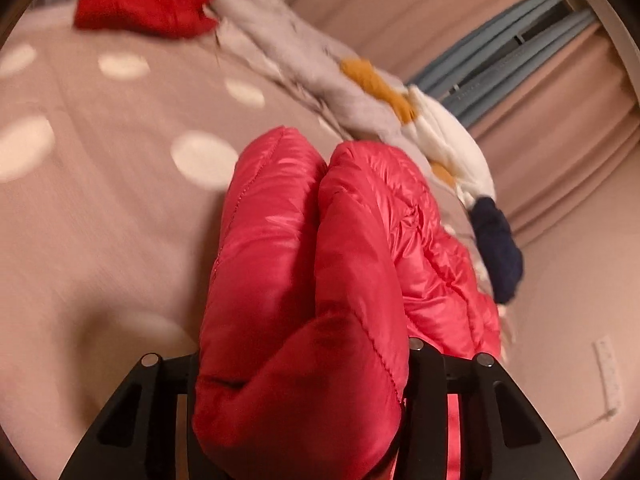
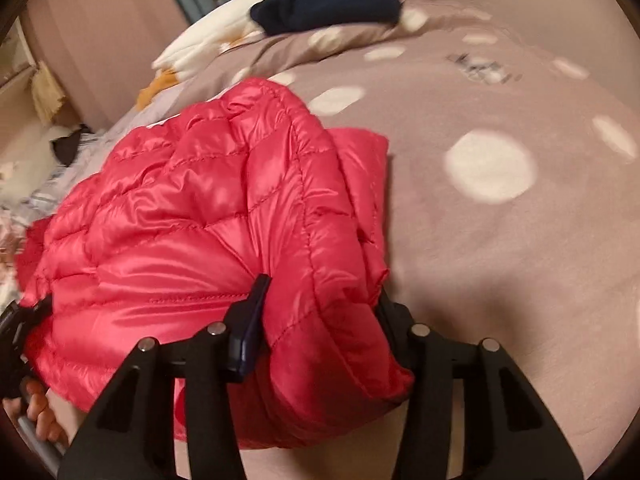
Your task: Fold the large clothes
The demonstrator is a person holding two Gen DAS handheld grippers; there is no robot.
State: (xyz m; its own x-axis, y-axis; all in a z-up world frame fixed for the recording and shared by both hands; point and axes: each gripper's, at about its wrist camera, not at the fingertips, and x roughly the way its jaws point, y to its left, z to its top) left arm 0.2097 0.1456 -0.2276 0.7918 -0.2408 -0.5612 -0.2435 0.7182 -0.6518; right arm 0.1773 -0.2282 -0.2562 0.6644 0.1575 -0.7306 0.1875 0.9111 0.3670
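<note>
**Both tongs pinch the red puffer jacket**

The red quilted puffer jacket [image 2: 192,216] lies bunched on the pink polka-dot bedspread [image 2: 500,240]. The right tongs [image 2: 316,312] clamp a thick fold of its edge; the left tongs [image 1: 304,364] grip another padded fold. A navy garment [image 2: 332,4] lies beyond, near the curtains.

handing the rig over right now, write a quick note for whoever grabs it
Left gripper: shut on a bunched fold of the red puffer jacket.
Right gripper: shut on another edge of the same jacket.
Jacket lies partly doubled on the dotted bedspread; other clothes are piled along the far side.
Done: both edges gripped.
Left: finish the fold, lay it flat, release.
</note>
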